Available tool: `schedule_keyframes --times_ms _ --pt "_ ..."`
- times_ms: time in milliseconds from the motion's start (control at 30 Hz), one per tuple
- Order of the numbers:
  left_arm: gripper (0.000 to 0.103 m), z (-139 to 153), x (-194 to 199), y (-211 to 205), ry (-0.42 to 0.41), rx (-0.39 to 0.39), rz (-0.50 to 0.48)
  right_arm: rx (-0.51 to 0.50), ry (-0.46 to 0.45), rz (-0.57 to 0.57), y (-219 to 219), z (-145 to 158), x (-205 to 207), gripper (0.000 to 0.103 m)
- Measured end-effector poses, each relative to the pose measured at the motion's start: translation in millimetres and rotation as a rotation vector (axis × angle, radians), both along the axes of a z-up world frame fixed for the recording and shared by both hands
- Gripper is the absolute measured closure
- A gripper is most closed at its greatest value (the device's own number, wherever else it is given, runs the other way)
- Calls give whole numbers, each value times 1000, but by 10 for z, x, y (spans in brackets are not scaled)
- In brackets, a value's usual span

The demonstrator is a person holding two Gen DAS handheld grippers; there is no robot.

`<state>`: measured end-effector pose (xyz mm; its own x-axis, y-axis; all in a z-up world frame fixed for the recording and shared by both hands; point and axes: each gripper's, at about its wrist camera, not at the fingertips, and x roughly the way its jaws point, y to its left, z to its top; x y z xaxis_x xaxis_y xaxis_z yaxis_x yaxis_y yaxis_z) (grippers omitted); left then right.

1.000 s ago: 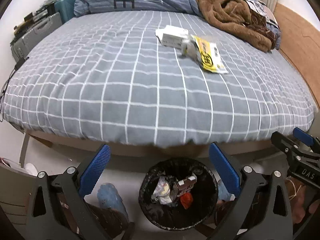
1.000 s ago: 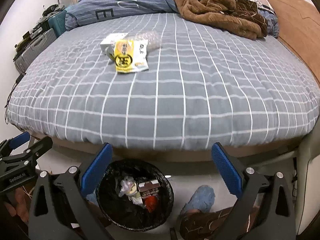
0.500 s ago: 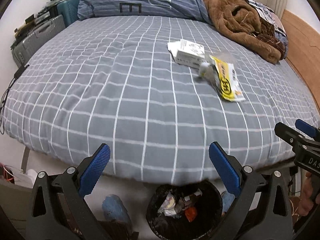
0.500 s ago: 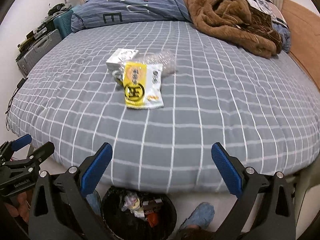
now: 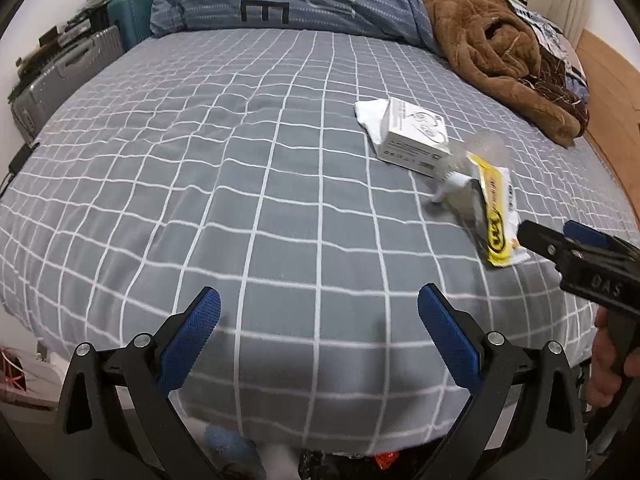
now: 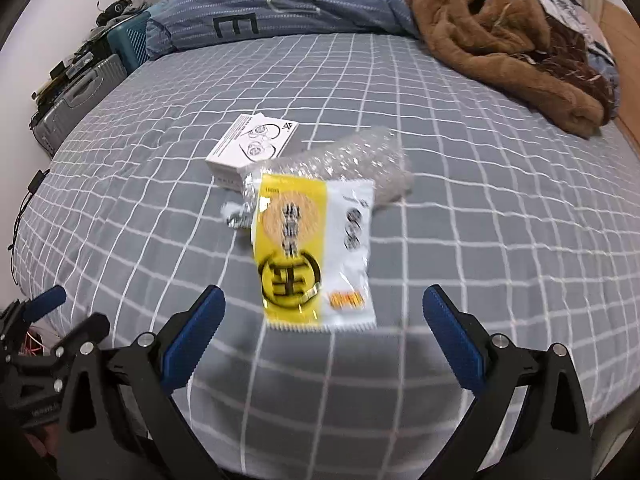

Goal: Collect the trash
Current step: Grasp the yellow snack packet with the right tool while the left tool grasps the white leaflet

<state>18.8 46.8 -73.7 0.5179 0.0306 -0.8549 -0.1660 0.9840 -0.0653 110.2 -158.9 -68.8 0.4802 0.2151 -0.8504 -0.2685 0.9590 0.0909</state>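
A yellow and white snack wrapper lies on the grey checked bed, just ahead of my open, empty right gripper. Behind it lie a clear bubble-wrap piece and a white box. In the left wrist view the wrapper, the box and a white bag under it lie to the right. My left gripper is open and empty over the bed's near edge. The right gripper also shows in the left wrist view.
A brown blanket and a blue duvet are heaped at the head of the bed. Suitcases stand along the left wall. The top of the black bin shows below the bed edge. A wooden floor lies to the right.
Both grippers have risen from over the bin and moved forward over the bed. The wrapper is now close in front of the right gripper. The bin has dropped almost out of view.
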Motion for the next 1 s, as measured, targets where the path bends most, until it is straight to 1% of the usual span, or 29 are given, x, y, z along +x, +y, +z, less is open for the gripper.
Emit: schedule_keyframes --times_ms 100,300,333,367,400,467,500,567,600,733,867,1000 --pt "6 -92 89 84 13 -15 12 -8 22 6 94 -112 190 8" --pt "6 -242 214 146 34 -24 16 37 96 -10 129 -330 414 8" --pt "6 -256 221 150 36 -25 17 43 102 -11 130 -350 427 10" --pt "6 -263 223 148 37 -25 18 49 104 -12 129 -369 439 16" --pt "6 -278 231 144 39 -25 16 47 107 -11 130 -381 443 20" --pt "6 -298 251 134 42 -24 15 50 116 -6 127 -404 440 33" --pt "6 -307 264 129 43 -27 15 54 122 -3 124 -417 436 34" --pt "6 -316 280 113 44 -26 15 61 114 -3 109 -418 415 44" --pt "6 -314 288 103 43 -26 12 65 113 1 105 -416 408 46" --pt "6 -284 328 60 41 -23 8 80 107 12 63 -372 350 65" --pt "6 -171 437 -25 19 -18 -3 90 92 26 -9 -291 274 71" --pt "6 -24 615 -151 -7 -20 -25 94 65 31 -102 -184 163 72"
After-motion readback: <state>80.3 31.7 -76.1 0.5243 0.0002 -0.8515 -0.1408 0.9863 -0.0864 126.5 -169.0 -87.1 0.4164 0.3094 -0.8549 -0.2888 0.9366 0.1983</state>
